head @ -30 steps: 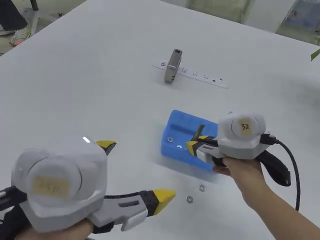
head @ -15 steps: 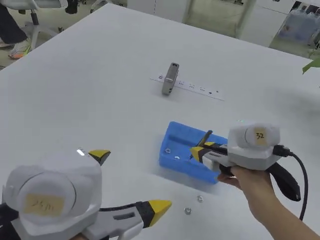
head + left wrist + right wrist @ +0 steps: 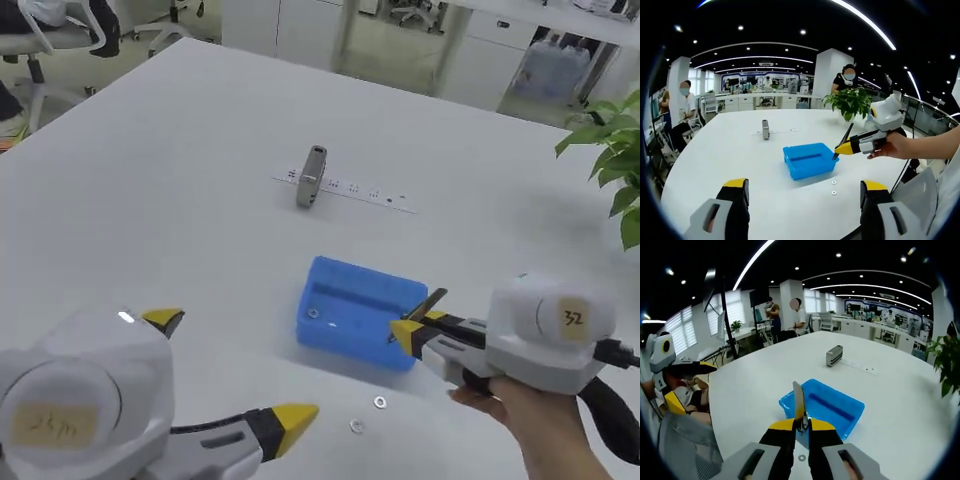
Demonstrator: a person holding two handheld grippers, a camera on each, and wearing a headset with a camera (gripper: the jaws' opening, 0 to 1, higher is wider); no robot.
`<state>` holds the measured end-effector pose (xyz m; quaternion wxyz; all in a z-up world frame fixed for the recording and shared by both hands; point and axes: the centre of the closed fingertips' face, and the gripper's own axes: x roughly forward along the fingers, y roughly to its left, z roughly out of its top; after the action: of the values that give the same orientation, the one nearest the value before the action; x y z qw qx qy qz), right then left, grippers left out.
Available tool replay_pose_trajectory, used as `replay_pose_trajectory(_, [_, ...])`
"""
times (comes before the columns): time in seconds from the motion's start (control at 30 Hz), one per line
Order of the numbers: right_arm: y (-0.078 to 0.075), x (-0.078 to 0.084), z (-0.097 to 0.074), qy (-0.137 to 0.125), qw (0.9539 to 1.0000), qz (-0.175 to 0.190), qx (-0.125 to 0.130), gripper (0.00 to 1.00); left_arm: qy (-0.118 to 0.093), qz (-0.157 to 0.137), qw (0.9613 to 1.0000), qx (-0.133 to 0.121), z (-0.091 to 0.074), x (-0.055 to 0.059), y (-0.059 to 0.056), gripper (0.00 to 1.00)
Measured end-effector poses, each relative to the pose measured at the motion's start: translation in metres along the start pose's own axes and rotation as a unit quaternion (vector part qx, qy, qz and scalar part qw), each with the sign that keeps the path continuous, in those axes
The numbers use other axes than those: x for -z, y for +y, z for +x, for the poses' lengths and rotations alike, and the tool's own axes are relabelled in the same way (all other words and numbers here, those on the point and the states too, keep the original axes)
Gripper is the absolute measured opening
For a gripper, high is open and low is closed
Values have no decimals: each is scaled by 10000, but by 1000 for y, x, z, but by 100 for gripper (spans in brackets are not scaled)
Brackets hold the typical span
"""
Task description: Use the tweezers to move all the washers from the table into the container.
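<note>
A blue container [image 3: 352, 300] sits mid-table, with a small washer [image 3: 313, 313] inside near its left end. Two washers [image 3: 380, 402] [image 3: 357, 426] lie on the white table just in front of it. My right gripper [image 3: 404, 336] is shut on dark tweezers [image 3: 428, 305] at the container's near right corner; the tweezers [image 3: 843, 141] slant down to the rim. In the right gripper view the tweezers [image 3: 799, 399] stick up from the shut jaws over the container [image 3: 832, 407], with a washer [image 3: 801, 458] below. My left gripper [image 3: 228, 367] hovers open at the near left, holding nothing.
A white power strip [image 3: 360, 190] with a grey adapter [image 3: 312, 176] lies beyond the container. A potted plant [image 3: 612, 150] stands at the table's right edge. People [image 3: 686, 102] sit and stand around the room. Office chairs [image 3: 60, 30] stand far left.
The head camera has tilted up and the picture shifted. My right gripper with the tweezers has drawn back from over the container's inside to its near right corner. The left gripper stays open.
</note>
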<state>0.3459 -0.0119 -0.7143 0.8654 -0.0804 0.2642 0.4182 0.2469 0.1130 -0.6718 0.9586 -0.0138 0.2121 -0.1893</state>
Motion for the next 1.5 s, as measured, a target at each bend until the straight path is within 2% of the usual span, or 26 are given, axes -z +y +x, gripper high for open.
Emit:
replay_pose_trajectory(0.27, [2,27,-5,168,9996,233,51,6,42,73,10000,-49,-2,3,0,98])
replay_pose_trajectory(0.5, [-1,47,2,372,9985,400,80,6,72,67,9999,-29,-1,5,0,99])
replay_pose_trajectory(0.9, [-6,60,22,579,9976,363,75,6,176,156,9997,-38,-1,8,1,97])
replay_pose_trajectory(1.17, [-9,66,26,633,9965,553,26,6,260,165,9995,-104,-2,11,6,96])
replay_pose_trajectory(1.33, [-6,72,30,725,9960,522,3,6,303,173,9993,-108,-1,13,6,96])
replay_pose_trajectory(1.5, [-8,71,29,674,9965,484,68,6,298,192,9993,-133,-2,13,7,96])
